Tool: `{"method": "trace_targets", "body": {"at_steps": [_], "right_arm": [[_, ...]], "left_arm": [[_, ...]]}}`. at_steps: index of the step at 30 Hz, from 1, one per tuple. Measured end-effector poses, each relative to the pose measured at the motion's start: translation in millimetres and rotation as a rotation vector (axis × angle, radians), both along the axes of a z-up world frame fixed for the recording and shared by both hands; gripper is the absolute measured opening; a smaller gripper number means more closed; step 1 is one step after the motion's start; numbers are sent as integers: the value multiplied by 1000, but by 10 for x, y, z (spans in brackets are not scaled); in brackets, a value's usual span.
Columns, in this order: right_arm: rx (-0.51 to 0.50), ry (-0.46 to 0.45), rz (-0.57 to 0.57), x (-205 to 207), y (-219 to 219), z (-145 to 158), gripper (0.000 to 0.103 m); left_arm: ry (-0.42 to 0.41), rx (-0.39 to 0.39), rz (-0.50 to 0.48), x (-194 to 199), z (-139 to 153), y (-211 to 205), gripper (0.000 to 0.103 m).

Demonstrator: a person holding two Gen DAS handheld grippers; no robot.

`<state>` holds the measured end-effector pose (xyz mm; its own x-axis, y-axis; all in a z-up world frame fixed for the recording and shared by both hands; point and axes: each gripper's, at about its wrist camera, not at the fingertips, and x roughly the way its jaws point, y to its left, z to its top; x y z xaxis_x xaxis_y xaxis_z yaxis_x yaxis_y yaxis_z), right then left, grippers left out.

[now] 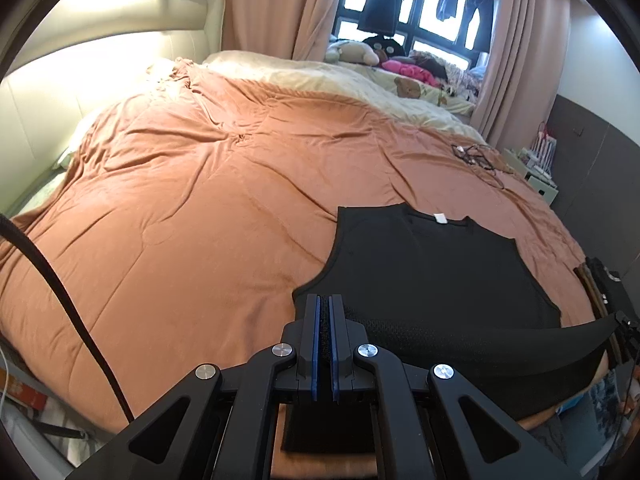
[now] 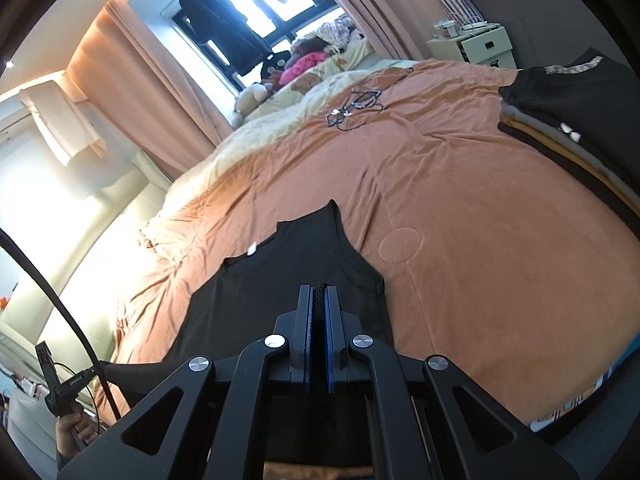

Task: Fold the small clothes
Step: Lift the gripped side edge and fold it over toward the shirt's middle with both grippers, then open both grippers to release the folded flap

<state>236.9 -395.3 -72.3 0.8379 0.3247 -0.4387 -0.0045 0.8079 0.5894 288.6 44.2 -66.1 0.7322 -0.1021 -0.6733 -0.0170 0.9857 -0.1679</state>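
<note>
vest (image 1: 432, 276) hem hidden between tools

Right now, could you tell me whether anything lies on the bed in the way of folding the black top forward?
Nothing visible does: the black top lies flat on the bare orange quilt; the tangled cable sits well beyond its collar.

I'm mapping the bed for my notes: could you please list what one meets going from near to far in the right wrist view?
Right gripper clamped on the black vest → white neck label → tangled black cable → stuffed toys → window.
</note>
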Motion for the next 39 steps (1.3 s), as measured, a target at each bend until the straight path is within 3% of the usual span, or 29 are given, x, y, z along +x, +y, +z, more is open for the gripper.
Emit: {"method": "trace_targets", "body": {"at_steps": [22, 33, 36, 37, 38, 39], "right_arm": [[-104, 229, 11, 1744, 303, 42, 2], [-141, 330, -4, 2164, 463, -12, 3], [-152, 333, 22, 2193, 490, 64, 4], [-181, 320, 32, 2169, 516, 109, 10], [-207, 316, 37, 2161, 527, 140, 22], [-241, 308, 47, 2121, 564, 180, 31]], "left_arm": [[214, 45, -2, 1666, -578, -87, 4], [319, 17, 9, 2265, -915, -64, 5], [324, 50, -3, 2291, -909, -97, 13], [318, 53, -17, 2268, -883, -104, 17], [314, 52, -27, 2262, -862, -101, 31], [307, 55, -39, 2234, -831, -102, 53]]}}
